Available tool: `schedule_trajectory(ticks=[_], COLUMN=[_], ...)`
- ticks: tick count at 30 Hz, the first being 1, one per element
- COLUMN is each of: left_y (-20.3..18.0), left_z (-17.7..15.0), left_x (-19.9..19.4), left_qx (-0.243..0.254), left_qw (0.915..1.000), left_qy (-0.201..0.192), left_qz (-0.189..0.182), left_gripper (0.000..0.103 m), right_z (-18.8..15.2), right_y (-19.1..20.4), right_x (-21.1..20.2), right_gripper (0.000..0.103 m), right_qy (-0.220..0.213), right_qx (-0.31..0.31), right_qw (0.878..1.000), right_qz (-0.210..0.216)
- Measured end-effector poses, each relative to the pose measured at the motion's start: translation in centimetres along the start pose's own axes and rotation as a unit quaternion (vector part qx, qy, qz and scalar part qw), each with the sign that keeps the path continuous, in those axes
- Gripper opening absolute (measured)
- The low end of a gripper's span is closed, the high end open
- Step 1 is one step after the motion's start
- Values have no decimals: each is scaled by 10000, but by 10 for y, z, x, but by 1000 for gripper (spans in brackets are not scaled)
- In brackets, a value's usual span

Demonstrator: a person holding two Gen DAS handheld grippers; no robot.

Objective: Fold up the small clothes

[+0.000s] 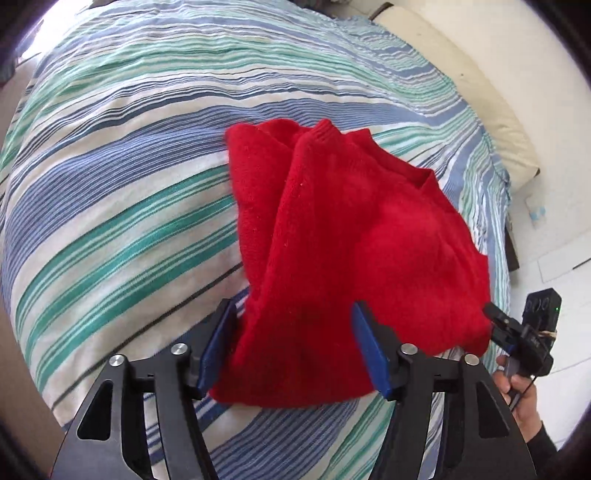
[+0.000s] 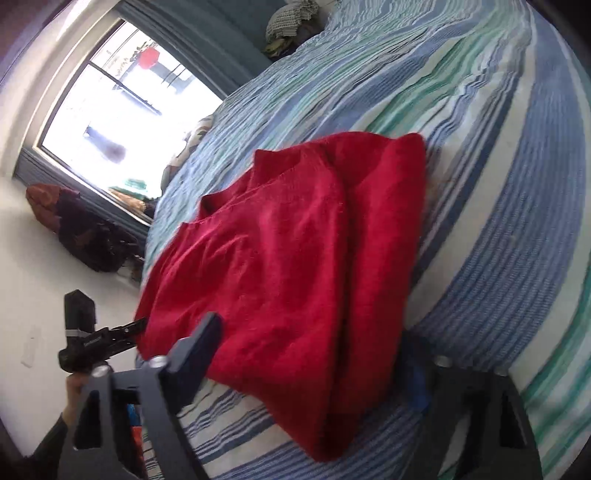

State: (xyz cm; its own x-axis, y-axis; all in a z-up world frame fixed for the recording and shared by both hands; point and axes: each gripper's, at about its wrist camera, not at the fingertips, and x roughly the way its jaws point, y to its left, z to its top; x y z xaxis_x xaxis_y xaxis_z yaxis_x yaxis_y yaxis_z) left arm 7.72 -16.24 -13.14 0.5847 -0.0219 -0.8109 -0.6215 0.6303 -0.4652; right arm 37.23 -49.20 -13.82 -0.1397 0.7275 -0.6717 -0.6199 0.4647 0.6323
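A red knitted sweater [image 1: 351,229] lies partly folded on a blue, green and white striped bedspread [image 1: 110,184]. My left gripper [image 1: 295,345] stands open at the sweater's near edge, with a thick fold lying between its blue pads. At the sweater's right edge is my right gripper [image 1: 496,321], held in a hand [image 1: 524,398]. In the right wrist view the sweater [image 2: 288,258] spreads over the bedspread [image 2: 498,184]. There my right gripper [image 2: 310,365] is open astride the near hem, its right finger half hidden by cloth. My left gripper [image 2: 136,328] touches the sweater's left edge.
A cream pillow [image 1: 480,92] lies along the bed's far right side, with white floor [image 1: 554,221] beyond. The right wrist view shows a bright window [image 2: 122,110], a dark bag [image 2: 92,236] on the floor and a heap of clothes [image 2: 291,22] at the bed's far end.
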Motion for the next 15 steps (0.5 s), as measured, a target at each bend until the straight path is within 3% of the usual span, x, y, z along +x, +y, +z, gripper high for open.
schedule_trajectory(ticks=[1, 4, 7, 9, 10, 11, 12, 13, 15], left_y=[-2, -6, -14, -18, -19, -21, -23, -25, -29], left_z=[-4, -11, -22, -30, -35, -40, -45, -50, -59], left_x=[-4, -26, -52, -60, -62, -64, -67, -68, -69], left_qx=[55, 201, 305, 231, 192, 165, 153, 173, 250], left_qw=[10000, 9996, 9991, 9992, 9992, 9992, 9990, 9987, 9981], left_qy=[8, -21, -270, -330, -346, -375, -423, -482, -562], left_qz=[35, 174, 85, 45, 8, 3, 28, 45, 103], left_gripper=[68, 68, 70, 70, 70, 70, 70, 70, 71], right_z=[6, 17, 27, 24, 24, 23, 20, 17, 4], right_y=[2, 7, -4, -14, -20, -25, -31, -36, -46], right_x=[6, -13, -42, -43, -41, -42, -48, -56, -71], right_gripper=[22, 16, 15, 20, 33, 54, 62, 68, 70], right_qy=[267, 672, 866, 957, 941, 886, 755, 532, 179], right_qx=[-24, -200, -97, -242, -169, 8, 240, 521, 1116], right_qw=[9996, 9967, 9927, 9878, 9884, 9903, 9926, 9946, 9935], right_qz=[-56, -414, -837, -1205, -1179, -1075, -924, -719, -161])
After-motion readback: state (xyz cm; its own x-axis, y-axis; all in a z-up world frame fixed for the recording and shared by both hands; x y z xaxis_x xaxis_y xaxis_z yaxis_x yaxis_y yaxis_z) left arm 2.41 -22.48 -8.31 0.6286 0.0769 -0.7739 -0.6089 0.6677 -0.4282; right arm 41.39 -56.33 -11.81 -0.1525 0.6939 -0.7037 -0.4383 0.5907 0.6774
